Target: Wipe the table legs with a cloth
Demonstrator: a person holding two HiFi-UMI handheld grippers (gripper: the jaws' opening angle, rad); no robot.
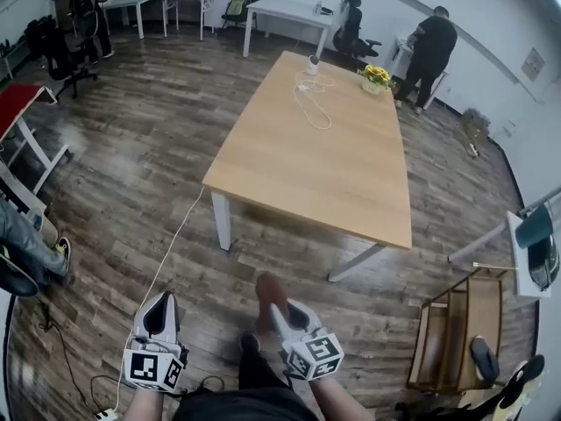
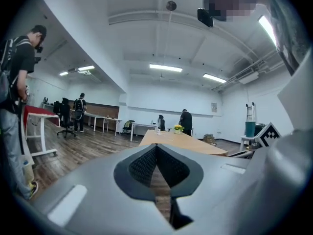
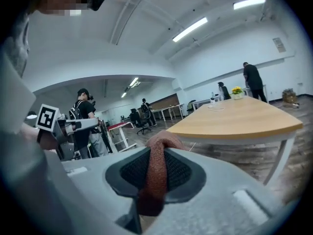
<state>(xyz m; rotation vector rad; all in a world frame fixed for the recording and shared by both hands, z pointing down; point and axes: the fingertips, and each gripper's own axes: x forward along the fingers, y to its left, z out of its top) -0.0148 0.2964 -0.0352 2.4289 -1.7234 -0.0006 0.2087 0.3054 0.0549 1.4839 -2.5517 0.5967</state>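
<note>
The wooden table (image 1: 324, 147) stands ahead of me on white legs: an upright front left leg (image 1: 221, 221) and a slanted front right leg (image 1: 355, 263). My right gripper (image 1: 273, 309) is low in the head view, short of the table's near edge, shut on a reddish-brown cloth (image 1: 267, 288). In the right gripper view the cloth (image 3: 157, 169) is pinched between the black pads and bulges above them, with the table (image 3: 237, 120) and a white leg (image 3: 279, 155) to the right. My left gripper (image 1: 162, 300) is beside it, shut and holding nothing (image 2: 156, 149).
A white cable (image 1: 166, 261) runs across the wood floor toward the front left leg. A wooden chair (image 1: 460, 331) stands at the right. A person's legs (image 1: 26, 244) and a red-topped desk (image 1: 22, 103) are at the left. Yellow flowers (image 1: 376, 76) and a cord lie on the table's far end.
</note>
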